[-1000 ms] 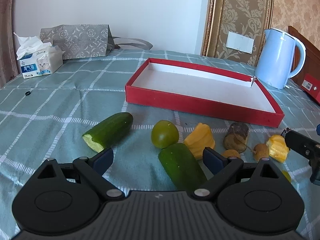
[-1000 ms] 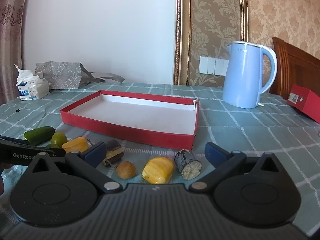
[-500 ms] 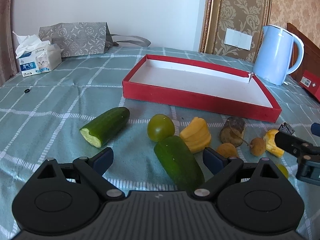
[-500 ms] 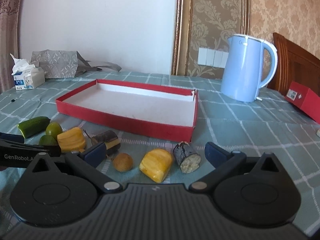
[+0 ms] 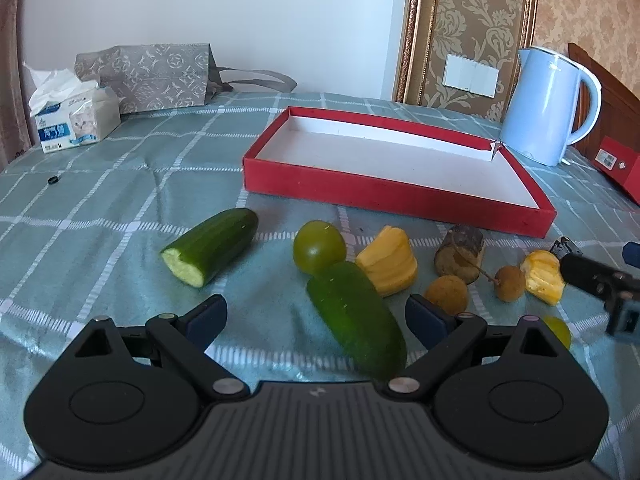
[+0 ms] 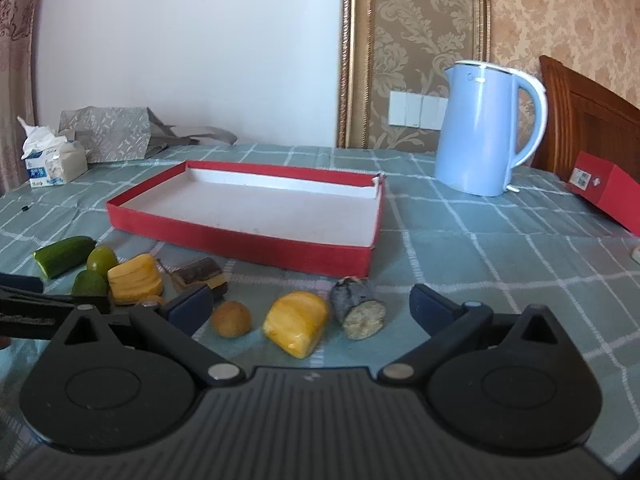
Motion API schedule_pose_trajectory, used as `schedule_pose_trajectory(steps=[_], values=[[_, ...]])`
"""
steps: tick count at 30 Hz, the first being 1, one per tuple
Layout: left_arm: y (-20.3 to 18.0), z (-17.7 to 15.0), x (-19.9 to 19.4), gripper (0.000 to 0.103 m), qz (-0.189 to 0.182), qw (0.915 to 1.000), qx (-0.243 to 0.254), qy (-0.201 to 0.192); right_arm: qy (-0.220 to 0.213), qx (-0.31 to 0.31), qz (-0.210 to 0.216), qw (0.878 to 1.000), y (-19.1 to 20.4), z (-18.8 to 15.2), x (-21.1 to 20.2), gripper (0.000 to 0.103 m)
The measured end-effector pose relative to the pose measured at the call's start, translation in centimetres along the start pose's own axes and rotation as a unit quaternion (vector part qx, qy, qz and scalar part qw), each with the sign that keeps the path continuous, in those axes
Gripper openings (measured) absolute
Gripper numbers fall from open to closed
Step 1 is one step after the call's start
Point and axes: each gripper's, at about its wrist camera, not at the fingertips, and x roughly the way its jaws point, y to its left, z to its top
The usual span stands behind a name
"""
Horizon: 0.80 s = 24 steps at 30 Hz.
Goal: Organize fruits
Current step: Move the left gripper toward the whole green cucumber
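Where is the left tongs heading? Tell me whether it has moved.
Yes. The left tongs has backed away from the red cardboard tray, which looks smaller and farther.

both tongs drawn back and raised, left tongs (image 5: 316, 316) slightly, right tongs (image 6: 310, 306) more

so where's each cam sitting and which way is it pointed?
Left wrist: low over the table's near edge, facing the cucumber, red tray and kettle; own open tongs show, right tongs at the right edge.
Right wrist: further right, facing the yellow piece and tray; own open tongs show.
Shared: tray, kettle, fruit row.
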Motion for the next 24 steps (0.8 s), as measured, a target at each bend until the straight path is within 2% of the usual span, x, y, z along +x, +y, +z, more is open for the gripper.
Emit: schedule_pose_trajectory(steps=[6, 14, 19, 24], values=[[1.1, -0.8, -1.2, 0.096, -0.008, 0.9999, -0.008, -0.004, 0.0, 0.031, 0.002, 1.0, -1.3, -0.1, 0.2, 0.103], [0.9, -1.2, -2.3, 0.096, -0.02, 0.9995, 0.0, -0.023, 0.007, 0.034, 0.007, 0.999, -1.3, -0.5, 0.8, 0.103], [1.5, -1.4, -2.2, 0.096, -0.02, 0.9996, -0.013, -0.013, 0.0, 0.029, 0.01, 1.0, -0.9, -0.6, 0.8, 0.103], [0.4, -0.9, -1.1, 0.096, -0.029, 0.9994, -0.017, 0.002, 0.004, 0.022, 0.012, 1.0, -0.5, -0.7, 1.2, 0.103]])
